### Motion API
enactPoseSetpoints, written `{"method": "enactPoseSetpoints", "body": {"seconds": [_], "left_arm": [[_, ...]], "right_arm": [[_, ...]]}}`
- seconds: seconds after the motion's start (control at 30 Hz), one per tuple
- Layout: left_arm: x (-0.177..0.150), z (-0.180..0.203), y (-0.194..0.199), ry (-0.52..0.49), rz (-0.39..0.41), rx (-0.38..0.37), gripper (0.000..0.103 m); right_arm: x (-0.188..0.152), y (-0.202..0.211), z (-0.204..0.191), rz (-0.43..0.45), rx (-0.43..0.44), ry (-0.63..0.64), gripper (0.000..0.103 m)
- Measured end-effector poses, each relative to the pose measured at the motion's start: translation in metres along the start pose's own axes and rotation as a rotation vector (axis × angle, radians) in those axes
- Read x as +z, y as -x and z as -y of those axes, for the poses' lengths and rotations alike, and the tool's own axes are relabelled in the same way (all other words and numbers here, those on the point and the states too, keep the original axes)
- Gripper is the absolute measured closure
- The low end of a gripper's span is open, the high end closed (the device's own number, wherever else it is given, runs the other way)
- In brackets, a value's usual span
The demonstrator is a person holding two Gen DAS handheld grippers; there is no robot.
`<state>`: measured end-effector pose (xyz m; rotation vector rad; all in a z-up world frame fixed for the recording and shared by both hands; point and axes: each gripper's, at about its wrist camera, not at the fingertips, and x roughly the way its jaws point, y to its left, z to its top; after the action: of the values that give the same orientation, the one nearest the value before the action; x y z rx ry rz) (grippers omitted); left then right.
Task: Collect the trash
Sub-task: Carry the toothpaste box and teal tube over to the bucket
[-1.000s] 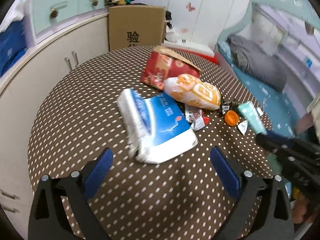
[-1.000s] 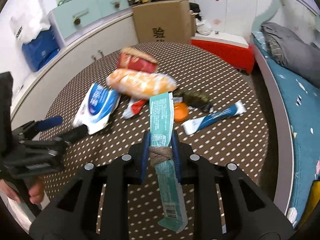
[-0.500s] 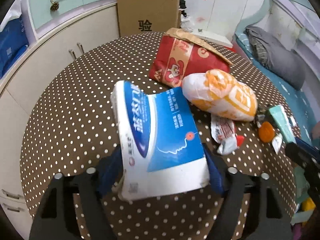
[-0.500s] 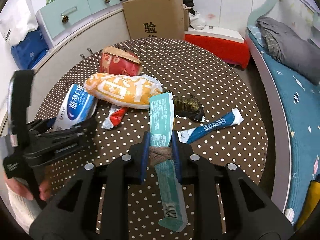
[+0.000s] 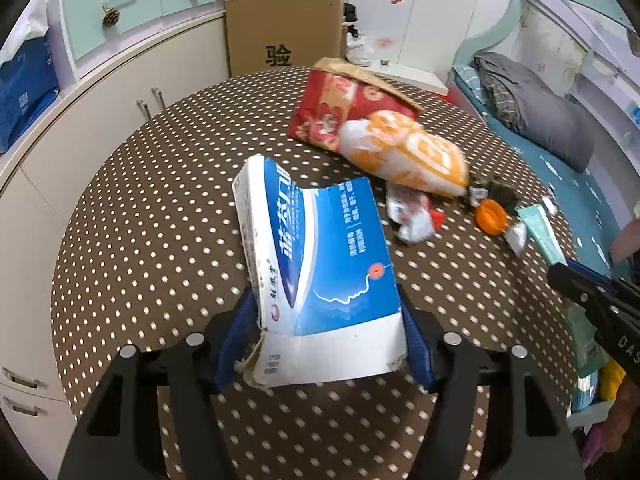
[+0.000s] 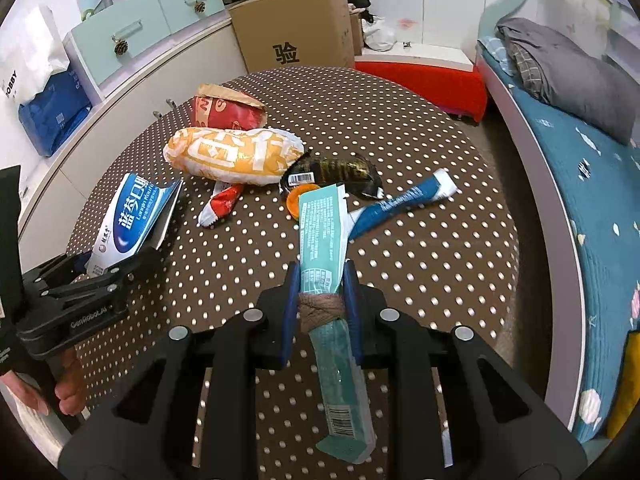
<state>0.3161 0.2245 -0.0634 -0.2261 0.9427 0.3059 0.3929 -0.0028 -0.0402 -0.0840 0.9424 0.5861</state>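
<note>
Left claw (image 5: 326, 344) closed on the near end of the blue-and-white box (image 5: 320, 264) — blue pads press both its sides, far end tilted up off the dotted counter (image 5: 160, 208). Right claw (image 6: 320, 304) clamped on a teal wrapper (image 6: 322, 236) (some brown stuff bunched between the pads), wrapper sticking out both ways. On the counter: orange-white bag (image 6: 232, 154) touching the red bag (image 6: 226, 112), small red-white sachet (image 6: 220, 204), orange cap (image 6: 296, 196), dark wrapper (image 6: 336, 170), blue tube (image 6: 400, 202).
</note>
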Motion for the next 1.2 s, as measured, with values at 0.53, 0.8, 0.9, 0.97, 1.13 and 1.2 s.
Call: {"method": "enactPoseSetpoints", "body": {"seconds": [0.53,0.8,0.9,0.97,1.13,1.2], "left_arm": [[-0.016,0.085,0.032,-0.146,0.034,-0.096,0.037],[-0.022,0.143,0.033,-0.251,0.029,-0.167,0.037],[-0.028,0.170,0.033,-0.292,0.021,-0.198,0.037],[-0.033,0.185,0.034,-0.320,0.015,-0.217,0.037],[-0.050,0.230,0.036,-0.404,0.000,-0.267,0.037],[-0.057,0.246,0.035,-0.436,-0.007,-0.282,0.037]], "right_arm": [[-0.031,0.047,0.047,0.047,-0.058,-0.078,0.081],[-0.053,0.072,0.093,0.068,-0.120,-0.171,0.081],[-0.062,0.080,0.111,0.075,-0.141,-0.209,0.081],[-0.069,0.086,0.122,0.077,-0.155,-0.232,0.081],[-0.093,0.099,0.153,0.074,-0.188,-0.310,0.081],[-0.105,0.104,0.168,0.068,-0.205,-0.347,0.081]]}}
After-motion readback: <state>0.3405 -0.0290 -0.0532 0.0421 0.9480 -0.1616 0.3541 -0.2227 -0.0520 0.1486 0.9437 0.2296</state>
